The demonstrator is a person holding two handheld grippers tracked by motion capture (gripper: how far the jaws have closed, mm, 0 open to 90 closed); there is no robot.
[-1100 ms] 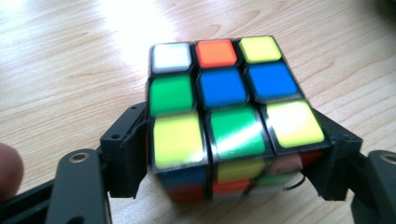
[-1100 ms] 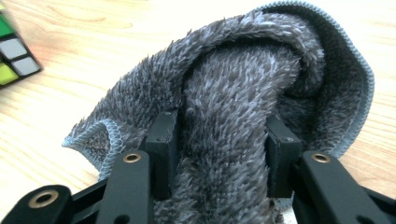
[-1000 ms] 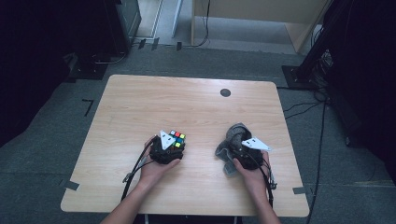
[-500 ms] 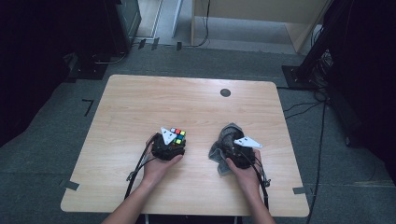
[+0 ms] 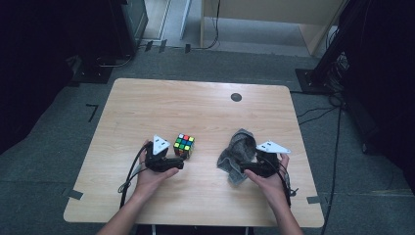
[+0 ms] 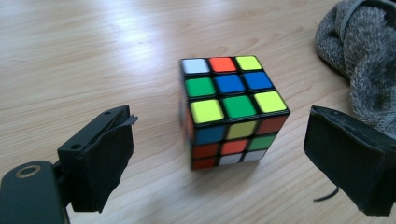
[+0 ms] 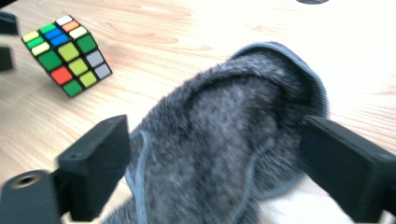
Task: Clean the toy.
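While the cube point(image 6: 231, 109) sits free on the table point(image 5: 195, 105) between my left gripper point(image 6: 233, 163) jaws, wide open | I centre before closing | right gripper point(image 7: 212, 172), open, straddles grey cloth point(image 7: 224, 154), empty.

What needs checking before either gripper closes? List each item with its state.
1. Left gripper open wide enough for the cube: ok, both jaws stand clear of its sides.
2. Cube sitting flat on the table: ok.
3. Cube in line between the left jaws: ok, though it sits just ahead of them.
4. Right gripper open around the grey cloth: ok, cloth bunched between the jaws.
5. Cloth clear of the cube: ok, a gap of bare table separates them in the high view.
6. Anything under the cloth: cannot tell.
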